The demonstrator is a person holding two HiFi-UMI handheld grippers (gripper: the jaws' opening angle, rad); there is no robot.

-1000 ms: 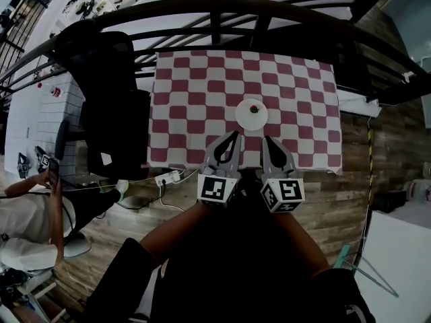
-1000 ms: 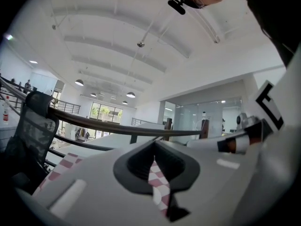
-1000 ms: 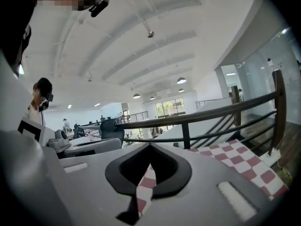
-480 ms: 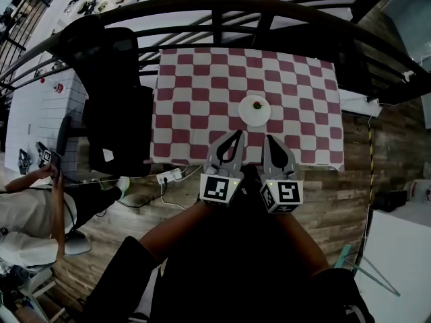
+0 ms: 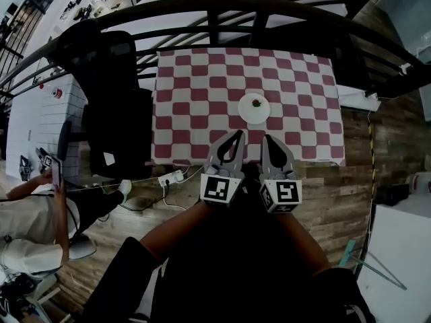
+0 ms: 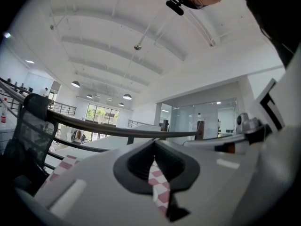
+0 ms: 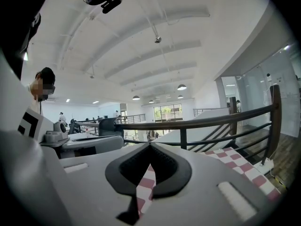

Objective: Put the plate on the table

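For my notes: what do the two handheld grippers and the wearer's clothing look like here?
Both are alike. The left gripper and right gripper have light grey tapering jaws lined inside with black pads. Each carries a white cube printed with black square markers. No cables show. The person wears dark clothing.

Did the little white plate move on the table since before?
No. The plate sits on the same squares of the checkered tablecloth; only the camera shifted slightly.
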